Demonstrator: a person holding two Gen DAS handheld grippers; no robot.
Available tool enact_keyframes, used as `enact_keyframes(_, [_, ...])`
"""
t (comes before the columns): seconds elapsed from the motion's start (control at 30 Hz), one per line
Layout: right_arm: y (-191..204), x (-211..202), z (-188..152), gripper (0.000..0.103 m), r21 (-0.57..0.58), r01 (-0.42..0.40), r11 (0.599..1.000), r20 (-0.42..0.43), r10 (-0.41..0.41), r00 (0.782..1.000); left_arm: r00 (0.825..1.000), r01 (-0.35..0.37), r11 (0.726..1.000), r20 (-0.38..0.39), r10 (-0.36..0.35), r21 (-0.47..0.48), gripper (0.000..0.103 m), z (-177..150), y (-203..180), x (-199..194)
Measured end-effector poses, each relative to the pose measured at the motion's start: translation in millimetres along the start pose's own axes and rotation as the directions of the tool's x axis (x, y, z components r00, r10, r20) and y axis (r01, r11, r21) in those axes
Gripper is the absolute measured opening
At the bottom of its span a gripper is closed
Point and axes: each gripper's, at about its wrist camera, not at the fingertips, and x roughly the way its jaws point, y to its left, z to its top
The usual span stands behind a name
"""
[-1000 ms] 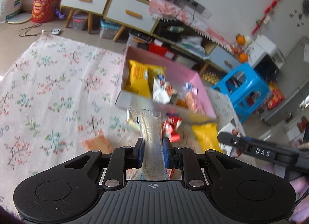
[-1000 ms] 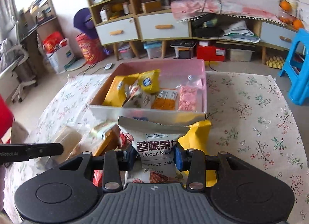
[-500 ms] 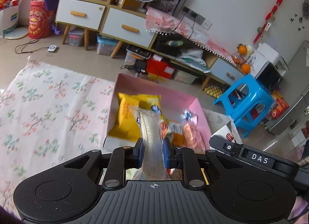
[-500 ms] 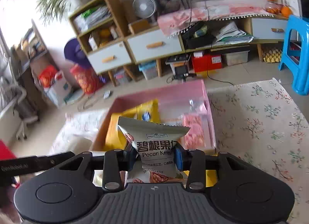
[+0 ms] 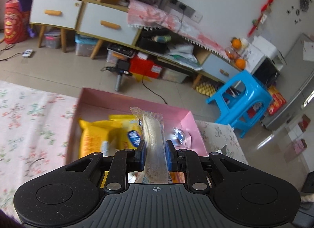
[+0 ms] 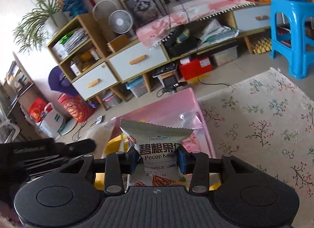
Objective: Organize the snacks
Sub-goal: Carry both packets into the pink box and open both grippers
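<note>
Upright, the clear wafer packet (image 5: 154, 139) points lengthwise toward the pink box (image 5: 188, 119).

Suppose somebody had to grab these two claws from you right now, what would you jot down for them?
Left claw: shut on a clear-wrapped snack stick, held upright over the pink box.
Right claw: shut on a pecan packet, also at the box.
Box: sits on the floral cloth. Already inside are yellow bags, a small clear packet and more snacks partly hidden by the claws.
Done: several snacks boxed, two more picked up and carried to the box.
Left: drop both into the box, probably into its free space. Whether other snacks remain outside the box cannot be seen from here.
</note>
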Motion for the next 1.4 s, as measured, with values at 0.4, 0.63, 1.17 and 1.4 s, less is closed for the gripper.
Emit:
enact_keyframes(0.4, [-11,7,-4,0.038,0.030,0.047,0.998,0.036,-0.048,0.998,1.000,0.015,1.000,-0.010,-0.015,0.018,0.018,-5,-11,59])
enact_keyframes(0.63, [-19,4,0,0.058,0.075,0.058,0.996,0.050,-0.062,0.997,0.999,-0.026,0.996,0.035,0.023,0.084,0.021,-4,-19,69])
enact_keyframes(1.17, [-22,-18,9,0.063,0.056,0.061,0.997,0.078,-0.065,0.995,0.997,-0.069,0.989,0.045,0.063,0.135,0.050,-21,-20,15])
enact_keyframes(1.4, [-10,-33,6,0.074,-0.066,0.089,0.994,0.039,-0.087,0.995,0.994,-0.109,0.981,0.020,0.107,0.162,0.071,-37,-17,-20])
